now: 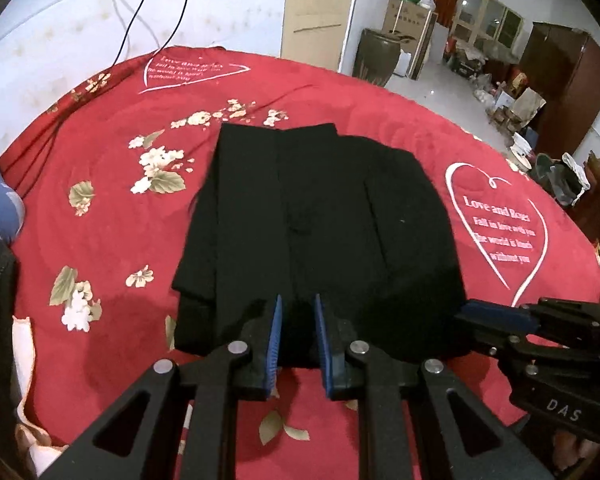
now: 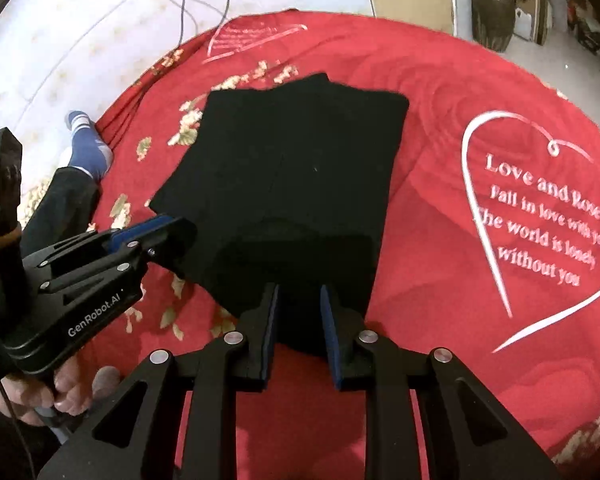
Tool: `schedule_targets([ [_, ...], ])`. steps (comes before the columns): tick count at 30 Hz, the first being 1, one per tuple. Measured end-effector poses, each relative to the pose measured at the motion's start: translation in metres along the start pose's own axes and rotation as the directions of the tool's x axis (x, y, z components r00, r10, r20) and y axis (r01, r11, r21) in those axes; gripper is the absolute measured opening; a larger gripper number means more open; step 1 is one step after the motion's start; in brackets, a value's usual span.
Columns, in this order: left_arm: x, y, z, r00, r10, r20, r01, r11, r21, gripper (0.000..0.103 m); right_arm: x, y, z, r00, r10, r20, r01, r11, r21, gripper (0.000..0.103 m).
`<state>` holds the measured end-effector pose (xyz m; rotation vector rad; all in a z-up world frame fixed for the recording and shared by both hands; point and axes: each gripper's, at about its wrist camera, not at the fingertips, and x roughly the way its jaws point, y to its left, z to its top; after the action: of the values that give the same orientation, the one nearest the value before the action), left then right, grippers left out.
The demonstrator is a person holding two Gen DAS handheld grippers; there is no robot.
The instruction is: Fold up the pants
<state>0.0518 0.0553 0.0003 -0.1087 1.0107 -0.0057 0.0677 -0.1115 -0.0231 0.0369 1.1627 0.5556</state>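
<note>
The black pants lie folded into a compact rectangle on the red bedspread; they also show in the right wrist view. My left gripper hovers over the near edge of the pants, jaws apart, nothing between them. My right gripper hovers over the near right part of the pants, jaws apart and empty. The right gripper shows at the right in the left wrist view. The left gripper shows at the left in the right wrist view.
The bedspread has white flower prints and hearts with text. A foot in a blue sock is at the left. Cables hang over the white wall. A brown jar and cluttered boxes stand on the floor at the back right.
</note>
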Motion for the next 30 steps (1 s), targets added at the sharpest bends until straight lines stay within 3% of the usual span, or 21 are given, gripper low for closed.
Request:
schedule_targets([
  [5, 0.012, -0.007, -0.01, 0.998, 0.029, -0.053, -0.027, 0.999, 0.044, 0.019, 0.013, -0.002, -0.012, 0.999, -0.02, -0.048, 0.02, 1.0, 0.007, 0.022],
  [12, 0.0, -0.008, -0.011, 0.999, 0.034, -0.04, -0.033, 0.999, 0.029, 0.019, -0.001, 0.0, -0.011, 0.999, -0.025, -0.038, 0.025, 1.0, 0.01, 0.022],
  [16, -0.011, -0.008, -0.016, 0.999, 0.035, -0.032, -0.034, 0.999, 0.014, 0.02, -0.008, 0.006, -0.016, 0.999, -0.024, -0.03, 0.024, 1.0, 0.004, 0.029],
  [20, -0.026, -0.009, -0.02, 0.999, 0.036, -0.003, -0.036, 0.999, 0.012, 0.033, -0.022, 0.016, -0.023, 0.999, -0.032, -0.006, 0.032, 0.999, -0.019, 0.046],
  [30, -0.04, -0.005, -0.025, 0.998, 0.051, 0.031, -0.05, 0.999, -0.008, 0.038, -0.029, 0.032, -0.034, 0.998, -0.057, -0.006, 0.057, 0.997, -0.054, 0.046],
])
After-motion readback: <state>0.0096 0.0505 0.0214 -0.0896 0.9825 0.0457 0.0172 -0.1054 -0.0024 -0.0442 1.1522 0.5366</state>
